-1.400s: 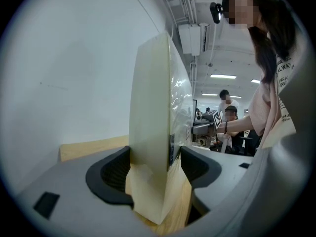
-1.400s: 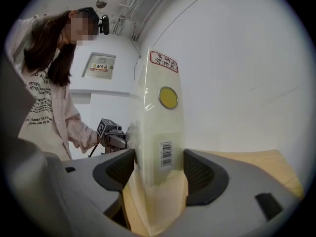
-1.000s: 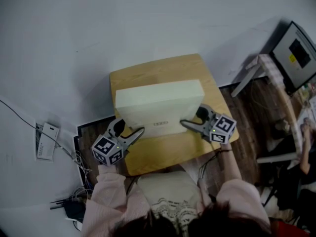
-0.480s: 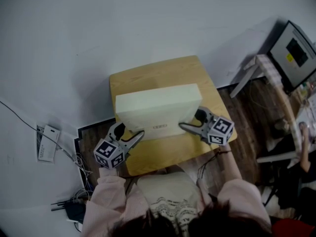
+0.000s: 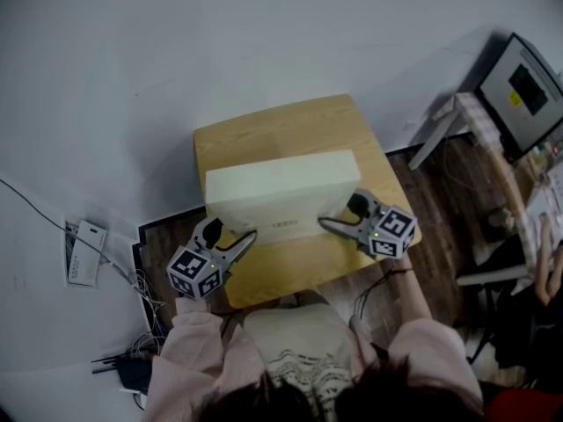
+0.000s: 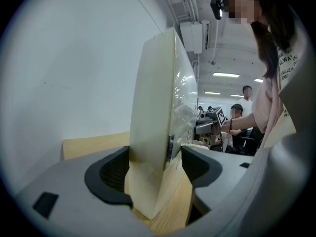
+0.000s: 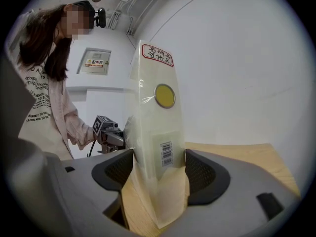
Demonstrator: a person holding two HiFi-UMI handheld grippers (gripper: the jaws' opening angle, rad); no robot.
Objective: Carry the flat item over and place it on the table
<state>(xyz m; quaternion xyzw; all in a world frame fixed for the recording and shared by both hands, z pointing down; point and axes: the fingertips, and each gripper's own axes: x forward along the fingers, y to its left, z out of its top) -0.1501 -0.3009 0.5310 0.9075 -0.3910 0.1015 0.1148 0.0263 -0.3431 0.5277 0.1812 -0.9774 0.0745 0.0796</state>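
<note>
Wooden desk (image 5: 264, 134) against a white wall (image 5: 176, 42), dark floor (image 5: 440, 183) beside; left claw (image 5: 233, 229) and right claw (image 5: 341, 214) each clamp the upright box (image 5: 281, 187).

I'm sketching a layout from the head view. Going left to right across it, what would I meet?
White card on the floor → left tool → flat white box → right tool → monitor.
</note>
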